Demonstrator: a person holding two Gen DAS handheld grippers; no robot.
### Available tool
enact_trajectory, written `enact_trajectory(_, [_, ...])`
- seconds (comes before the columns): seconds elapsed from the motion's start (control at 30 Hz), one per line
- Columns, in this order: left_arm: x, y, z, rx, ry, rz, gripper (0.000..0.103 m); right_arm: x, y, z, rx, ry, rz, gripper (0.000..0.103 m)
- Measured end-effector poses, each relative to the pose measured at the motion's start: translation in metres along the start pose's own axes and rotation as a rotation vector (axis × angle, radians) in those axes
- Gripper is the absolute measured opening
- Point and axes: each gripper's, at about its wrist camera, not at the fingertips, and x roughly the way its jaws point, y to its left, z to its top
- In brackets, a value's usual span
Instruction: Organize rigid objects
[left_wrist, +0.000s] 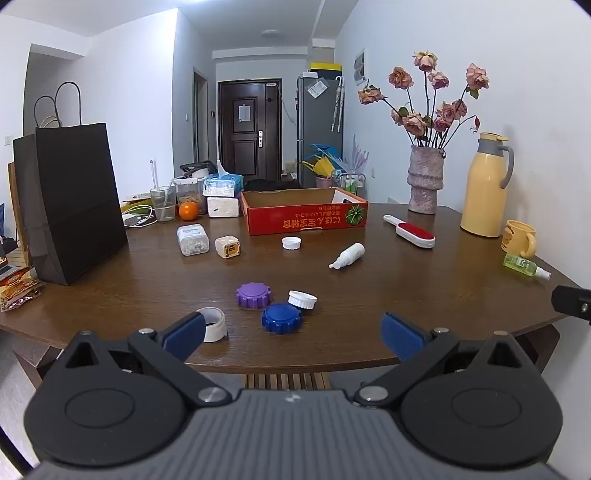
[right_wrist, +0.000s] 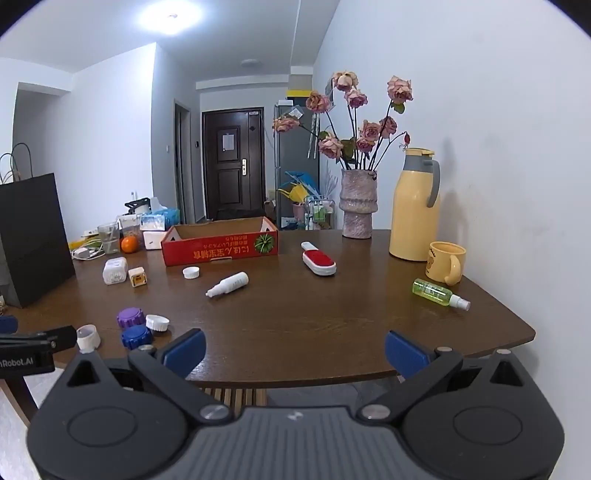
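The left gripper (left_wrist: 293, 334) has its blue-padded fingers (left_wrist: 184, 334) spread as wide as they go, with nothing between them; it hangs over the near edge of the dark brown wooden table (left_wrist: 424, 295). Just beyond its left finger stands a short white plastic cylinder cap (left_wrist: 213, 323), open end up. Ahead between the fingers lies a cluster of three: a dark blue ridged plastic lid (left_wrist: 281, 318) nearest, a purple ridged plastic lid (left_wrist: 254, 295) behind it to the left, and a white ribbed cap (left_wrist: 302, 298) to the right, touching the blue one.

The right gripper (right_wrist: 294, 352) is equally wide open and empty, also at the table's near edge. The same cluster sits off to the left of its left finger.

Farther out from both lie a white dropper bottle (left_wrist: 348, 255) on its side and a small white screw cap (left_wrist: 291, 242). Left of these are a clear box of white beads (left_wrist: 192, 239) and a small cream cube with a yellow face (left_wrist: 228, 246). Beyond them stands an open red cardboard box (left_wrist: 304, 214), upside-down print on its front. To the right are a red-and-white lint brush (left_wrist: 412, 231), a green spray bottle (right_wrist: 439, 293) lying flat, a yellow mug (right_wrist: 446, 262), a yellow thermos jug (right_wrist: 415, 206) and a stone-coloured vase of dried pink roses (right_wrist: 357, 206). A black paper bag (left_wrist: 74, 199) stands far left.
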Motion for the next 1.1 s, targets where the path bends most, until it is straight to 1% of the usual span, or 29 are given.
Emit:
enact_trajectory(0.03, [0.000,0.000,0.000,0.005,0.014,0.001,0.103,-0.001,0.000,0.000,0.000,-0.001,0.001,0.103])
enact_trajectory(0.07, [0.001,0.000,0.000,0.009,0.021,0.003,0.103,0.000,0.000,0.001,0.015,0.044,0.005,0.103])
enact_trajectory(0.23, [0.001,0.000,0.000,0.005,0.013,0.003,0.103,-0.003,0.002,0.000,0.001,0.038,0.004,0.103])
enact_trajectory(0.4, [0.001,0.001,0.000,0.001,0.012,-0.001,0.103,0.005,0.011,-0.007,-0.023,0.043,0.012,0.103])
enact_trajectory(0.5, [-0.001,-0.005,-0.003,0.001,0.012,0.000,0.103,0.004,0.011,-0.004,-0.031,0.043,0.019,0.103])
enact_trajectory(1.1, [0.000,-0.005,-0.003,-0.004,0.012,-0.004,0.103,0.005,0.012,-0.005,-0.031,0.047,0.019,0.103])
